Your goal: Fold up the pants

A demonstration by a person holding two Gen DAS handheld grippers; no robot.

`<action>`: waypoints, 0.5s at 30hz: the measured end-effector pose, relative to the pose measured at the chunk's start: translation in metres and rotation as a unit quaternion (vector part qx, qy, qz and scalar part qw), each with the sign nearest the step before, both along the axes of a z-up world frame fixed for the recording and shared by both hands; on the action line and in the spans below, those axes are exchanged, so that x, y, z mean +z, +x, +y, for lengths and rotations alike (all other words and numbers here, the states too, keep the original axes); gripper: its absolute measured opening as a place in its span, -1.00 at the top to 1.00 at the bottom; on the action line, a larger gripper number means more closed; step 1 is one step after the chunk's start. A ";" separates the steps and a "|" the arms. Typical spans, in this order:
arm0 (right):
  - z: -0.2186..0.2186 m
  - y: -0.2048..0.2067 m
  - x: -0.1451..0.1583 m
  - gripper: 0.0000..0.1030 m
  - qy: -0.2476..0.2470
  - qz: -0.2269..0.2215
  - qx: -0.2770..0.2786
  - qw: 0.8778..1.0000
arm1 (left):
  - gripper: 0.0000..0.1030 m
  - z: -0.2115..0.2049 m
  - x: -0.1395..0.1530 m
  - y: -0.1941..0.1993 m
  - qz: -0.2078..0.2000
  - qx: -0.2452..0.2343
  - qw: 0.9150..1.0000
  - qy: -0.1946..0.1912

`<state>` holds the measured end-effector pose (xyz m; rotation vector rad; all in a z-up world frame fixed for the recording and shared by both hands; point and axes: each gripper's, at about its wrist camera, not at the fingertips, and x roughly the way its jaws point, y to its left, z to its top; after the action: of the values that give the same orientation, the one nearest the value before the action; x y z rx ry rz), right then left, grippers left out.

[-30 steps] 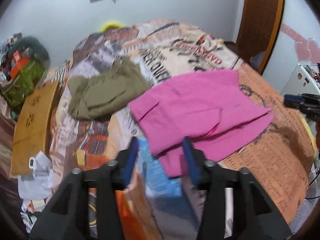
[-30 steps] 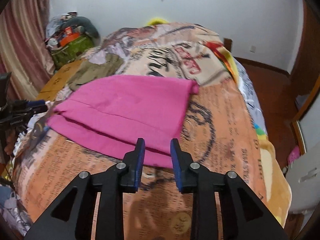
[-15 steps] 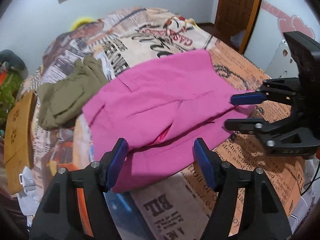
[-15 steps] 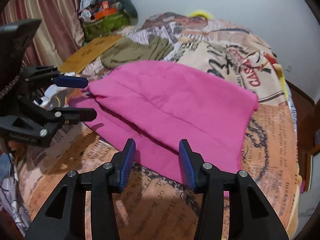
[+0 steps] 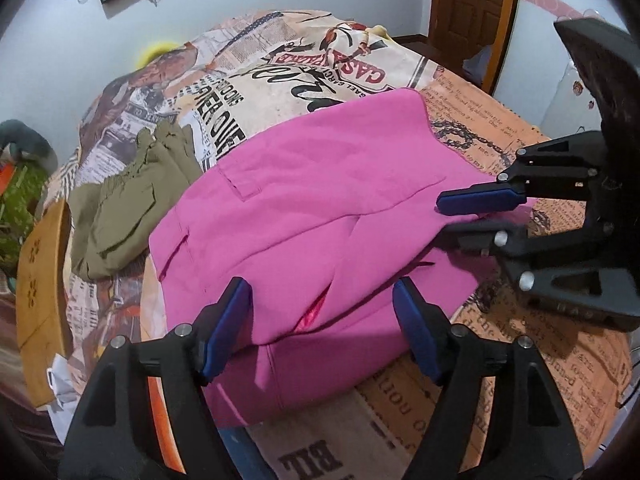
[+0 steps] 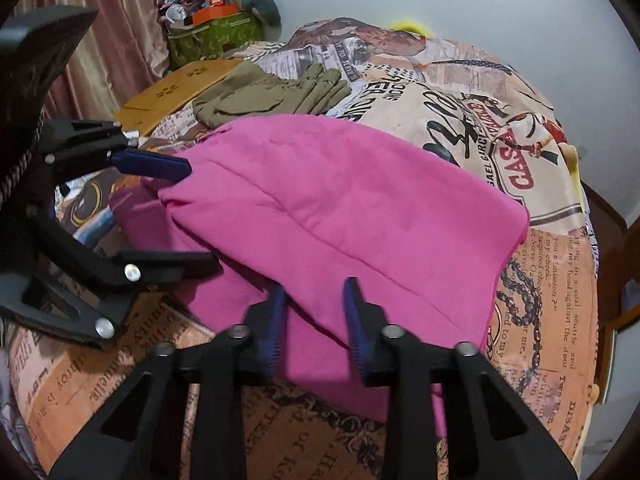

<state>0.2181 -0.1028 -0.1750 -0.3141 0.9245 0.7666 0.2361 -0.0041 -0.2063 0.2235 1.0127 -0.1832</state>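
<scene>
Pink pants [image 5: 320,208] lie partly folded on the printed bedspread; they also show in the right wrist view [image 6: 340,208]. My left gripper [image 5: 324,304] is open, its jaws wide apart over the near folded edge of the pants. My right gripper [image 6: 314,308] is open, its jaws astride another edge of the pants. The right gripper shows in the left wrist view [image 5: 452,216], one finger above the cloth and one below. The left gripper shows in the right wrist view [image 6: 200,216] at the left end of the pants.
Olive green pants [image 5: 128,204] lie bunched beyond the pink ones, also in the right wrist view [image 6: 272,92]. A wooden board [image 5: 40,280] borders the bed's side. A green bag with clutter [image 6: 212,32] stands by the curtain. A wooden door [image 5: 472,12] is at the back.
Both grippers have moved in to the pink pants and opened wider. Each gripper now appears large in the other's view, at the pants' edges.
</scene>
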 end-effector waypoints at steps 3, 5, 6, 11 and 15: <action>-0.002 0.002 0.003 0.80 0.010 -0.006 -0.013 1.000 | -0.30 -0.002 0.000 0.001 -0.022 -0.002 0.999 0.033; -0.004 0.000 0.007 0.83 0.018 -0.012 -0.017 1.000 | 0.04 -0.001 0.000 0.001 -0.033 0.003 0.998 0.049; -0.005 -0.001 0.009 0.85 0.022 -0.014 -0.017 1.000 | 0.33 0.000 0.000 0.001 -0.033 0.004 0.998 0.049; -0.005 -0.007 0.017 0.87 0.029 -0.016 -0.013 0.999 | 0.73 0.002 0.011 -0.006 -0.057 0.002 0.997 0.042; -0.007 -0.016 0.023 0.88 0.029 -0.019 -0.009 0.999 | 0.73 0.003 0.015 -0.012 -0.048 -0.006 0.998 0.029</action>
<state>0.2017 -0.1100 -0.1520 -0.2691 0.8674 0.7673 0.2237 -0.0009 -0.1914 0.2884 0.9223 -0.1530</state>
